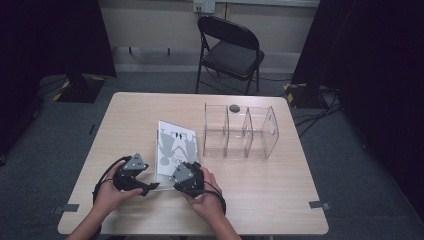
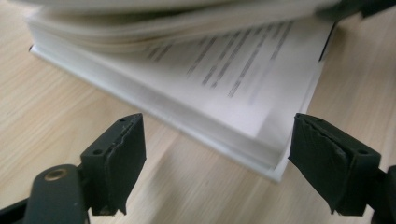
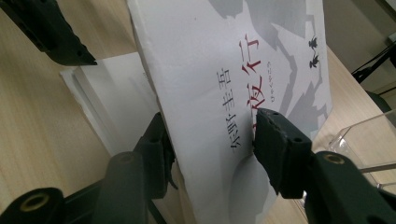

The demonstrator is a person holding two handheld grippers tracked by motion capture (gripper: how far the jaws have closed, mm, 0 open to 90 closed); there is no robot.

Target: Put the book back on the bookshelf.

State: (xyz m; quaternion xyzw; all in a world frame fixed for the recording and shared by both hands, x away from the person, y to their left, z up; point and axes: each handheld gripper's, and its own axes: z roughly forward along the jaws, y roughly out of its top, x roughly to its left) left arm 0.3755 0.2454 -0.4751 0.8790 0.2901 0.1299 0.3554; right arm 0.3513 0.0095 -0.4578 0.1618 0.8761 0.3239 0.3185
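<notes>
A white book (image 1: pixel 172 142) with grey figures and red characters on its cover lies near the table's front edge. In the right gripper view the raised front cover (image 3: pixel 224 70) stands tilted between the jaws of my right gripper (image 3: pixel 210 144), one jaw under it and one pressing on top. The lower pages (image 3: pixel 107 102) stay flat on the table. My left gripper (image 2: pixel 217 158) is open just left of the book (image 2: pixel 224 79), low over the wood, with the book's near corner ahead between its jaws and untouched. In the high view my left gripper (image 1: pixel 150 186) and right gripper (image 1: pixel 175 175) sit close together.
A clear plastic organiser (image 1: pixel 240 132) with three compartments stands right of the book. A small dark round object (image 1: pixel 234 107) lies at its far side. A black folding chair (image 1: pixel 230 50) stands beyond the table (image 1: pixel 280 200). Black curtains hang on both sides.
</notes>
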